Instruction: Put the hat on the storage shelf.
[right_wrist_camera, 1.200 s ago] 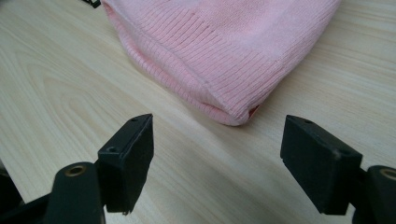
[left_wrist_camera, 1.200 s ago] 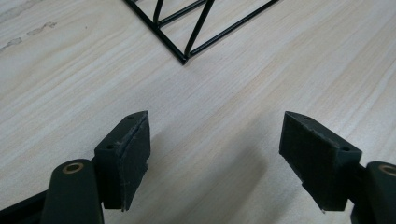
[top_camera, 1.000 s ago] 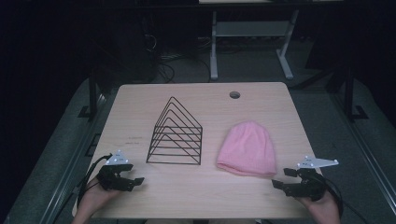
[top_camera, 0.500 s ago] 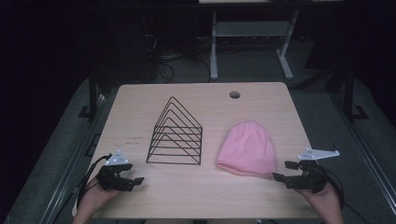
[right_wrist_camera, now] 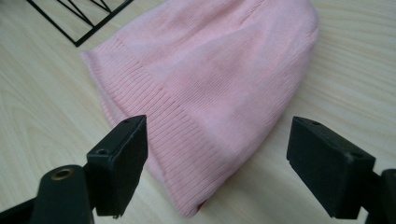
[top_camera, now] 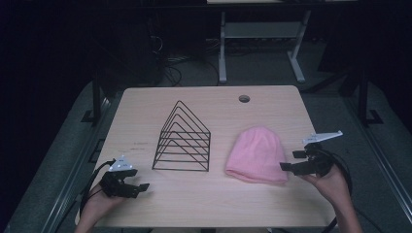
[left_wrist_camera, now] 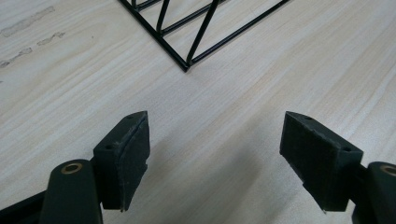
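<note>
Dark floor and cables surround one pale wooden table [top_camera: 204, 199] in the high view. On it stand one black wire rack of nested triangles [top_camera: 183, 139] at the centre and one pink knitted beanie [top_camera: 257, 154] lying flat to its right, well apart from the rack. One round hole [top_camera: 244, 99] sits near the table's far edge. Two grippers show: the left gripper [top_camera: 137, 189] at the lower left, low over the bare wood, and the right gripper [top_camera: 290, 161] at the lower right, just beside the beanie's right edge.

From the left gripper view, that left gripper [left_wrist_camera: 215, 154] has its two black jaws wide apart with nothing between them; one corner of the wire rack [left_wrist_camera: 187, 51] shows at the top.

From the right gripper view, the right gripper [right_wrist_camera: 217, 163] has just been opening its two jaws, now spread wide above the ribbed brim of the beanie [right_wrist_camera: 205, 79], pressing on nothing. One rack corner [right_wrist_camera: 79, 21] shows at the upper left.
</note>
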Demonstrator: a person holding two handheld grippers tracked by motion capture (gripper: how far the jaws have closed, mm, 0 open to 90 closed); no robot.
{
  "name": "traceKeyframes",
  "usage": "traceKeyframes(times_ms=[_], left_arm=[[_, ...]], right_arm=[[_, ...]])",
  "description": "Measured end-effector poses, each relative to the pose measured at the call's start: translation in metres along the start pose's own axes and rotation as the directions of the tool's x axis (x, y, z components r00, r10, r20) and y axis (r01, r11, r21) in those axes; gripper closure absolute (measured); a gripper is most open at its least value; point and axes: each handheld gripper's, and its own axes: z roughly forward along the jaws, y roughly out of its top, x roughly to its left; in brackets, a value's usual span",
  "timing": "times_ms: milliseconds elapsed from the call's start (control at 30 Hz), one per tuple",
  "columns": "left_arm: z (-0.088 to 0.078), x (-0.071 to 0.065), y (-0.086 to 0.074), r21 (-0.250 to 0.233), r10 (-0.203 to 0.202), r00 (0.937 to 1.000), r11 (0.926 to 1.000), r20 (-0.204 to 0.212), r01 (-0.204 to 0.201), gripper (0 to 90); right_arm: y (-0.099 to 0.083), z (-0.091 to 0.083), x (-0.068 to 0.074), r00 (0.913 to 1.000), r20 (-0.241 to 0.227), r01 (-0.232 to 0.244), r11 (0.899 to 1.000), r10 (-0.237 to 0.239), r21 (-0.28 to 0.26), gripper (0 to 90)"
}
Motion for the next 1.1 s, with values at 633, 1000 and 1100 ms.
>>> traceKeyframes(times_ms=[633,1000,1100], left_arm=[[0.0,0.0,0.001,-0.001,-0.002,1.0,1.0,0.006,0.002,24.3],[0.0,0.001,0.0,0.005,-0.007,0.9999,1.0,0.011,0.006,24.3],[0.0,0.001,0.0,0.006,-0.005,0.9999,1.0,0.009,0.005,24.3]], right_arm=[[0.053,0.025,-0.031,1.0,0.001,-0.005,0.998,0.004,0.07,22.2],[0.079,0.046,-0.048,0.9998,-0.013,-0.014,0.994,0.016,0.11,23.7],[0.085,0.053,-0.052,0.9997,-0.017,-0.015,0.993,0.017,0.115,25.0]])
